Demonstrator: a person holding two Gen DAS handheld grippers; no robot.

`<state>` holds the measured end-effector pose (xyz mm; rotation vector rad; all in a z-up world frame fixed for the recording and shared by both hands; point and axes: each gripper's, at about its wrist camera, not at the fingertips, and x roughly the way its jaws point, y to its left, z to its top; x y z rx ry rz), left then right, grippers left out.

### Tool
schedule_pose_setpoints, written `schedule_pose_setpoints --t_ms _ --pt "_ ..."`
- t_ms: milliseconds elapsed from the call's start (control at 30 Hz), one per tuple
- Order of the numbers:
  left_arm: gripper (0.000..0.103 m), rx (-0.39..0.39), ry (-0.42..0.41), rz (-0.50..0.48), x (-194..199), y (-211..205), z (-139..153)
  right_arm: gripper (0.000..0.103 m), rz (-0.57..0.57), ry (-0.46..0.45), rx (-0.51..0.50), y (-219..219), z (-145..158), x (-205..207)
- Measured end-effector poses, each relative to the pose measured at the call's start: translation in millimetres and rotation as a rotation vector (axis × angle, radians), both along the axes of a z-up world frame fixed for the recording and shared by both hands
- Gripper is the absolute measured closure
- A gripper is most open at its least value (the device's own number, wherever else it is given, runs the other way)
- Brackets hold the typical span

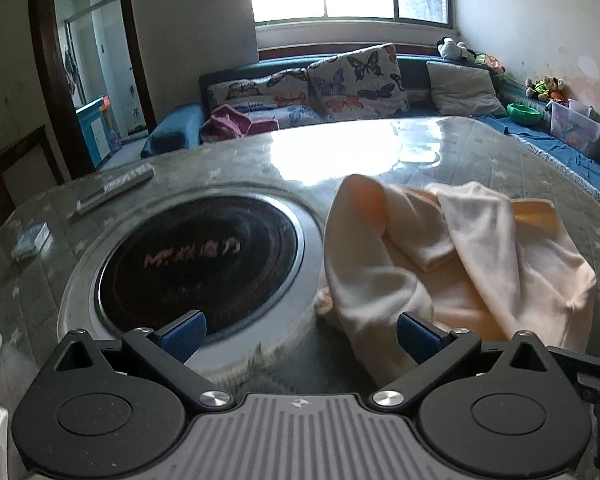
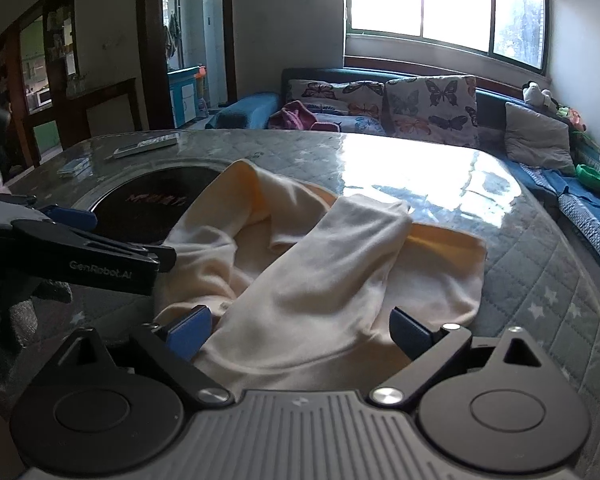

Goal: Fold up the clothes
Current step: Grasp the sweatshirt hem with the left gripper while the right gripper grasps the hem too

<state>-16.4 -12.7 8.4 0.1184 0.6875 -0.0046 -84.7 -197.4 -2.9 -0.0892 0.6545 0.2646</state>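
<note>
A cream garment [image 2: 300, 264] lies crumpled on the desk [image 2: 540, 280], just right of the round black cooktop [image 1: 198, 256] set into the desk's middle. The cloth is pale and soft, with a warmer yellow-orange tint where light shows through its raised folds. One long sleeve-like strip crosses diagonally over the rest, and a rounded hump stands up at the far left edge. A flat yellowish corner pokes out on the far right.

The left tool [image 1: 300, 334] is spread wide, holding nothing; its left pad is over the cooktop rim and its right pad is at the garment's near edge. The right tool [image 2: 300, 332] is also wide, with the garment's near fold lying between its blue pads [image 2: 190, 334], ungripped.
</note>
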Motion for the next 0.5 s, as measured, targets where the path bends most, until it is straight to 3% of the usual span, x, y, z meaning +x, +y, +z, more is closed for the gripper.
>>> schedule_pose_setpoints --t_ms 500 --pt "0.004 -0.001 -0.039 -0.056 76.1 -13.6 4.8 0.02 -0.078 0.028 0.036 -28.7 -6.4 80.6"
